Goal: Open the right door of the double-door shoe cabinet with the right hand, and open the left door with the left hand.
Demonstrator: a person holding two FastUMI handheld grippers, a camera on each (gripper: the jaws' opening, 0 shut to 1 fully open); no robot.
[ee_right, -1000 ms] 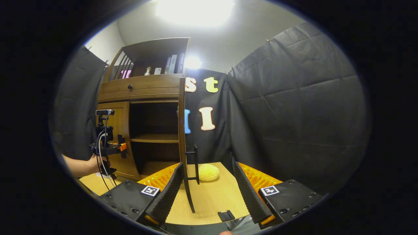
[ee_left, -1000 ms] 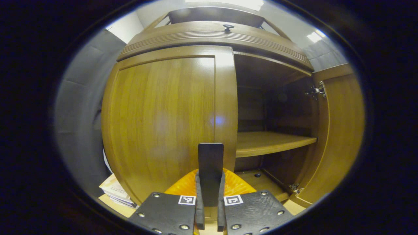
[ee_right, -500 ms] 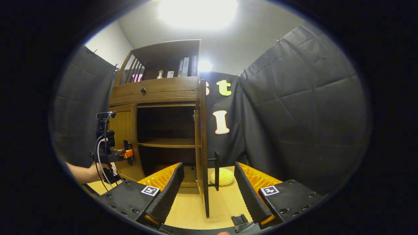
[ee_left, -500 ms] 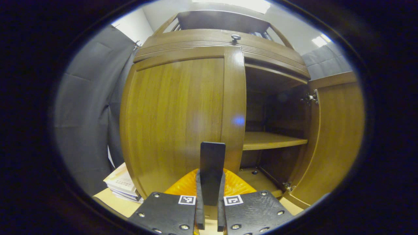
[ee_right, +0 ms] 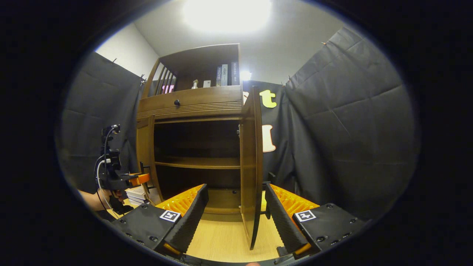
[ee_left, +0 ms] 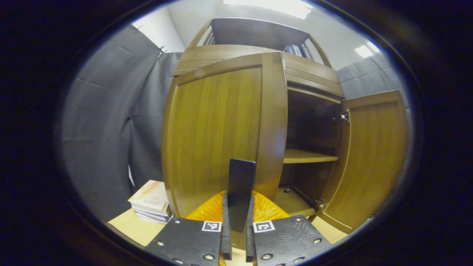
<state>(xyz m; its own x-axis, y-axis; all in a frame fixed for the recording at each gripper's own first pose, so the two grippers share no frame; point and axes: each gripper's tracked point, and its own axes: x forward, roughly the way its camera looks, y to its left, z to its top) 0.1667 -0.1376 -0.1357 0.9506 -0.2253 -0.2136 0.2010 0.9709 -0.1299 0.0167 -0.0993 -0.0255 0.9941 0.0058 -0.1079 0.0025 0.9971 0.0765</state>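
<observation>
The wooden shoe cabinet [ee_right: 192, 105] has both doors ajar. In the left gripper view, the left door [ee_left: 214, 133] is swung partly outward. Its dark vertical handle [ee_left: 241, 184] is clamped between the fingers of my left gripper [ee_left: 238, 207], which is shut on it. The right door [ee_left: 373, 159] stands wide open, baring a shelf [ee_left: 308, 157]. In the right gripper view, my right gripper [ee_right: 236, 221] is open. The right door [ee_right: 251, 162] stands nearly edge-on between its spread fingers, untouched. Far left, a hand holds the left gripper [ee_right: 122, 179] at the left door [ee_right: 146, 159].
A stack of books [ee_left: 151, 201] lies on the wooden floor left of the cabinet. A drawer with a small knob [ee_right: 176, 102] runs above the doors, and an upper shelf holds books [ee_right: 223, 75]. Black cloth walls close in on both sides.
The left door has swung outward with my left gripper on its handle. The right door has opened wider, and my right gripper stays open and off it.
</observation>
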